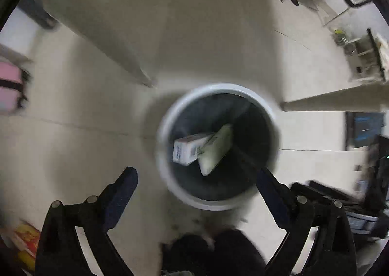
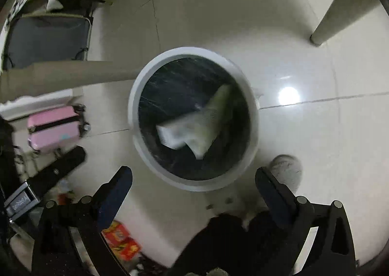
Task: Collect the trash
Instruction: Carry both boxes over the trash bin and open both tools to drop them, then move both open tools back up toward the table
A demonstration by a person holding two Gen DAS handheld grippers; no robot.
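Note:
A round trash bin with a white rim (image 1: 170,115) and a dark liner stands on the tiled floor, seen from above. Inside lie a white carton (image 1: 188,148) and a pale green packet (image 1: 216,149). My left gripper (image 1: 197,178) is open and empty, hovering above the bin's near edge. In the right wrist view the same bin (image 2: 141,86) holds the white carton (image 2: 172,133) and the green packet (image 2: 216,110), both blurred. My right gripper (image 2: 193,176) is open and empty above the bin's near rim.
Table legs (image 1: 136,66) (image 1: 328,101) (image 2: 330,18) stand around the bin. A pink suitcase (image 2: 53,127) lies at the left. Red and yellow packaging (image 2: 121,239) lies on the floor nearby. A grey slipper (image 2: 287,169) is beside the bin. Dark equipment (image 1: 359,193) sits at the right.

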